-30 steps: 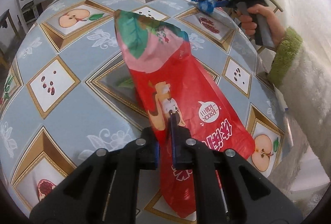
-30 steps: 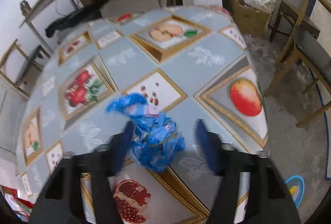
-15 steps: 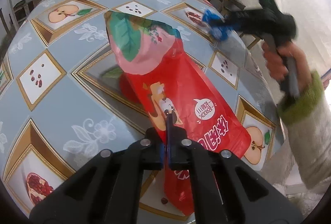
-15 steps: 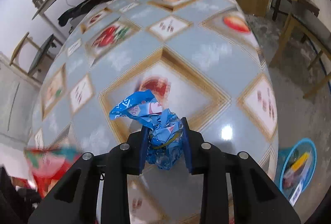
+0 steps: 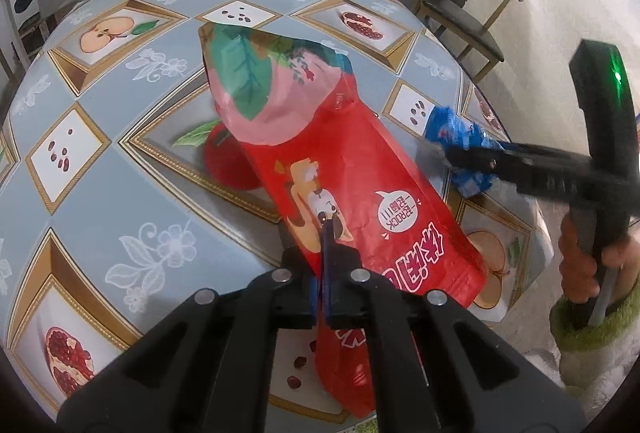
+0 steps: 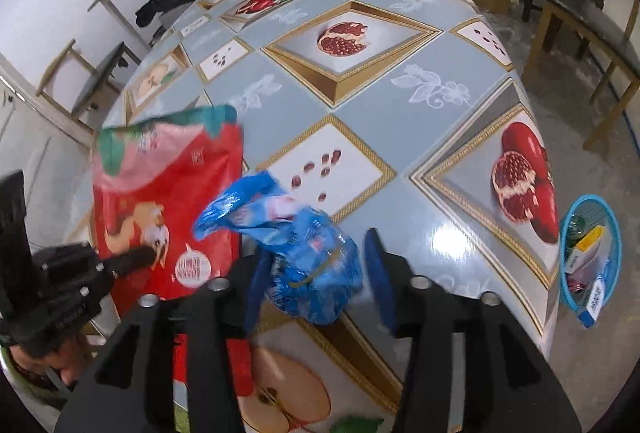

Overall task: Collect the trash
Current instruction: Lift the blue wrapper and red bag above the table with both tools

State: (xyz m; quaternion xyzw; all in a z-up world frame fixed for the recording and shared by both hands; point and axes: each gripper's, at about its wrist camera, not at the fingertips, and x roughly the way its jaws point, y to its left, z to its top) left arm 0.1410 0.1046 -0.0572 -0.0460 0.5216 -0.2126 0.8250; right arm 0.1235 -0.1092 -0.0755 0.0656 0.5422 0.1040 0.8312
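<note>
The left tool (image 5: 323, 257) pinches a red snack bag (image 5: 340, 169) above the counter (image 5: 100, 169); the right tool (image 6: 316, 273) stands wide around a crumpled blue wrapper (image 6: 308, 257).

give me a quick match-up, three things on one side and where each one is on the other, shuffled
Things:
1. red foil snack bag
2. crumpled blue plastic wrapper
3. round blue plastic basket

Places:
a. on the floor beside the table, with boxes in it
b. pinched in the left gripper, above the table
c. between the spread fingers of the right gripper

Pairs: 1-b, 2-c, 3-a
</note>
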